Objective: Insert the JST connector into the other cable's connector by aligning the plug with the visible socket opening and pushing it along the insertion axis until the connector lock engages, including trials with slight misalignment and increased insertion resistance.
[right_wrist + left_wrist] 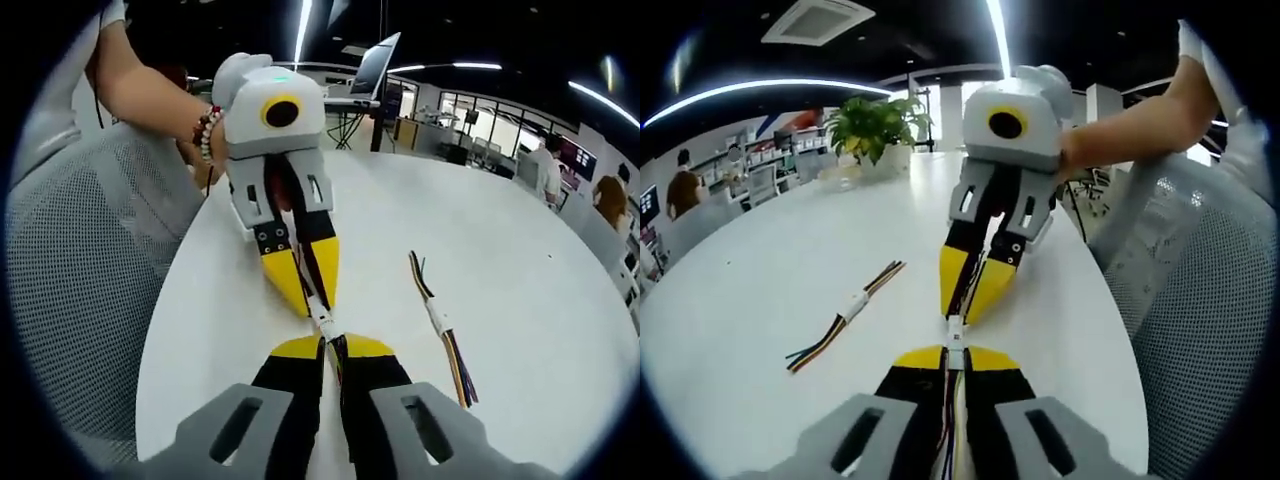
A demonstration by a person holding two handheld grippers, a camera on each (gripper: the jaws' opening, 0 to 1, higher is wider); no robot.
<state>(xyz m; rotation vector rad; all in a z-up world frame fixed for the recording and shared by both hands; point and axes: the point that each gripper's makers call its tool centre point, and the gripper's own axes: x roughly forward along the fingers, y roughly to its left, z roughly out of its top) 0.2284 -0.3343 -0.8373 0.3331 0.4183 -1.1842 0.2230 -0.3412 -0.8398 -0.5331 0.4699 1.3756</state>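
Left tool (pixel 954 362) and right tool (pixel 333 352), each clamped on a cable, hold the white JST connector pair (pixel 956 335) between our tips above the counter (pixel 760 290), where any tilt could, we judge, jam the plug before locking.

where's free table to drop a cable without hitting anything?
Bare white table between the spare joined cable and the potted plant; in the right gripper view, table beyond that cable is also bare. Crowded in the middle: left gripper and right gripper meet at the white connectors.
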